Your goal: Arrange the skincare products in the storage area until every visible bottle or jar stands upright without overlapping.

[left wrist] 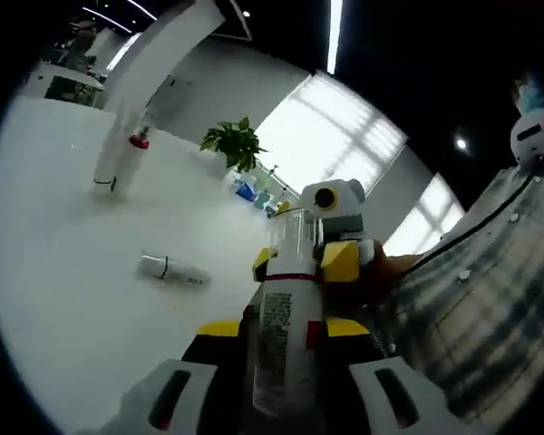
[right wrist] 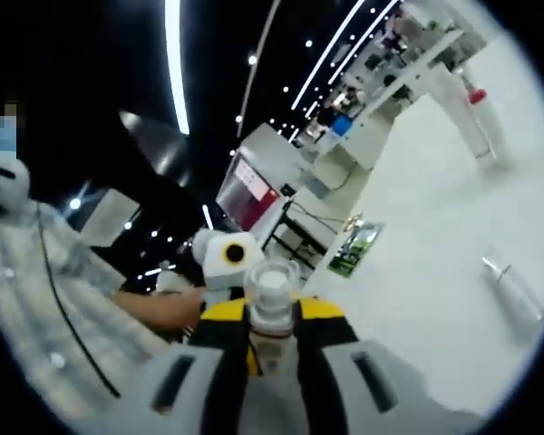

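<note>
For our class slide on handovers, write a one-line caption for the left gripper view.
Left gripper and right gripper both clamp a clear-capped white spray bottle above a white table where a small white tube lies flat.

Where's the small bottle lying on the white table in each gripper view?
Left gripper view: the lying bottle is left of centre, on the white table.
Right gripper view: it lies at the right edge.
Shared landmark: the red-capped upright bottle beyond it.

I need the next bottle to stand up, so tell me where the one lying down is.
The lying bottle rests on its side on the white table, left of the held spray bottle in the left gripper view; in the right gripper view it lies far right.
</note>
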Motion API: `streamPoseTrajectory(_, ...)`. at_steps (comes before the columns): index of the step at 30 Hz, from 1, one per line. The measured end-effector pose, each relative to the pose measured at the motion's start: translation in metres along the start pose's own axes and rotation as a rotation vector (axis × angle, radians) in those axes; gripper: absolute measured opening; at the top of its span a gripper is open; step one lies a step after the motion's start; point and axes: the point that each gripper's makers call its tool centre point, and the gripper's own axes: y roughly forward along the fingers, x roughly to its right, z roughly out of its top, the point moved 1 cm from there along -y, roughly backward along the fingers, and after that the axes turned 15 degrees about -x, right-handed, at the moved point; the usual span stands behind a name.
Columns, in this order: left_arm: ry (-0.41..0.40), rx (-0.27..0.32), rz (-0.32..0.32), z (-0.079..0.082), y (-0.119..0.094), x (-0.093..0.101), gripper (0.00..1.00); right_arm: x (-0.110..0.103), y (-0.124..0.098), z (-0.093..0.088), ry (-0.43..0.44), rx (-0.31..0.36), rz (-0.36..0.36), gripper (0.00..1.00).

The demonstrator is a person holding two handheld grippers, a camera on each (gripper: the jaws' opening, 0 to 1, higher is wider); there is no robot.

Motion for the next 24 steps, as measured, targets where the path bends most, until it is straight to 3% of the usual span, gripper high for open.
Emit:
streamPoseTrajectory(6,0.018,0.037,0.046,0.004,-0.001,0.0,0.25,0.005,-0.001,0.005,0.041,0.033,-0.014,0.18)
streamPoseTrajectory(7,0.021,0.066,0.091,0.008,-0.002,-0.005,0.25,0.011,-0.003,0.006,0.063,0.05,-0.041,0.18)
streamPoseTrajectory(9,0.016,0.064,0.138,0.008,-0.002,-0.011,0.25,0.016,-0.004,0.006,0.078,0.047,-0.071,0.19)
streamPoseTrajectory(11,0.026,0.098,0.197,0.013,-0.003,-0.016,0.24,0.02,-0.007,0.009,0.094,0.074,-0.088,0.22)
streamPoseTrajectory(13,-0.024,0.178,0.225,0.023,-0.003,-0.019,0.24,0.023,-0.01,0.011,0.116,0.092,-0.091,0.21)
streamPoseTrajectory(14,-0.02,0.183,0.243,0.024,-0.002,-0.02,0.24,0.024,-0.01,0.011,0.12,0.094,-0.092,0.21)
streamPoseTrajectory(17,0.005,0.162,0.337,0.023,0.001,-0.027,0.24,0.029,-0.012,0.012,0.145,0.101,-0.107,0.22)
streamPoseTrajectory(20,0.047,0.118,0.479,0.023,-0.001,-0.036,0.24,0.036,-0.01,0.009,0.174,0.092,-0.142,0.24)
streamPoseTrajectory(21,0.088,0.078,0.556,0.021,0.0,-0.04,0.24,0.038,-0.01,0.009,0.185,0.091,-0.147,0.24)
streamPoseTrajectory(24,0.207,0.007,0.665,0.022,0.001,-0.041,0.24,0.042,-0.011,0.007,0.207,0.088,-0.153,0.24)
